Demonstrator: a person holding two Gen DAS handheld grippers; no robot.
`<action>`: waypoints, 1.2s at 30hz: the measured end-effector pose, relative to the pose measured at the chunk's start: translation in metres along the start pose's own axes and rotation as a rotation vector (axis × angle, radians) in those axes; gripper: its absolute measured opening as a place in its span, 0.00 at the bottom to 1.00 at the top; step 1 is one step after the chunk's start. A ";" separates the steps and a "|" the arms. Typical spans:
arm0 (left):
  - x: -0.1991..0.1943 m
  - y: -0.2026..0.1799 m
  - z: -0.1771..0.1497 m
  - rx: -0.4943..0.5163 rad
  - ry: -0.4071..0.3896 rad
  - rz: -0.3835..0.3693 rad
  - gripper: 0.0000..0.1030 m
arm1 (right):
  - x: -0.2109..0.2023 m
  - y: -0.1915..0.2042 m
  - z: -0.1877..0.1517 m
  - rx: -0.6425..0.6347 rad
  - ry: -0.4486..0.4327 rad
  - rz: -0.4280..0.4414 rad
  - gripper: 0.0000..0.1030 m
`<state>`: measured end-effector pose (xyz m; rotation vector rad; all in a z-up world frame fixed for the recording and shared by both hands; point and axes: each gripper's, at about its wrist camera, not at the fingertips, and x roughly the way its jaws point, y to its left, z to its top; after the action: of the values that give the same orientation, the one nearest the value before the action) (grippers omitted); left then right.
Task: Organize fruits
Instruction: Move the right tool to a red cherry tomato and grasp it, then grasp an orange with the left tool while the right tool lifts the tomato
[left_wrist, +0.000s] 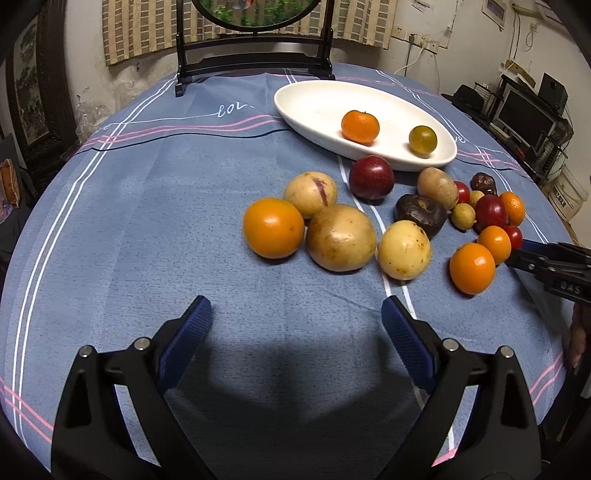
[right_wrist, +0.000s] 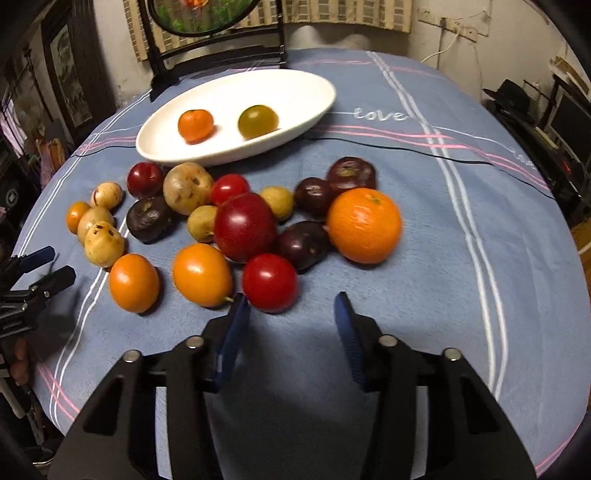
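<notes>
A white oval dish (left_wrist: 314, 98) (right_wrist: 295, 88) holds a small orange (left_wrist: 360, 126) (right_wrist: 195, 125) and a greenish fruit (left_wrist: 423, 140) (right_wrist: 258, 121). Several loose fruits lie on the blue cloth in front of it: oranges (left_wrist: 273, 227) (right_wrist: 364, 225), yellow-brown fruits (left_wrist: 340, 237), dark red plums (left_wrist: 371, 177) (right_wrist: 245, 226) and red tomatoes (right_wrist: 269, 282). My left gripper (left_wrist: 296, 314) is open and empty, short of the pile. My right gripper (right_wrist: 291, 306) is open and empty, just in front of the near red tomato; it also shows at the right edge of the left wrist view (left_wrist: 535, 258).
A dark wooden stand (left_wrist: 255, 66) with a round mirror stands at the table's far edge behind the dish. Shelves with monitors (left_wrist: 524, 114) are off to the right beyond the table. The left gripper shows at the left edge of the right wrist view (right_wrist: 37, 269).
</notes>
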<state>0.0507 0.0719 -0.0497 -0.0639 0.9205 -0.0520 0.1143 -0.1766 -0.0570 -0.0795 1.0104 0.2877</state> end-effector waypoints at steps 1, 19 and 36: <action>0.000 -0.001 0.000 0.002 0.000 -0.005 0.92 | 0.002 0.002 0.001 -0.011 -0.002 -0.008 0.45; 0.003 0.010 0.018 0.029 -0.015 0.075 0.92 | -0.016 -0.020 -0.010 0.063 -0.040 0.088 0.29; 0.034 0.013 0.041 0.196 0.045 0.019 0.52 | -0.031 -0.003 -0.012 0.033 -0.066 0.117 0.29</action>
<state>0.1045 0.0837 -0.0529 0.1281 0.9565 -0.1264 0.0900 -0.1877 -0.0373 0.0192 0.9560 0.3774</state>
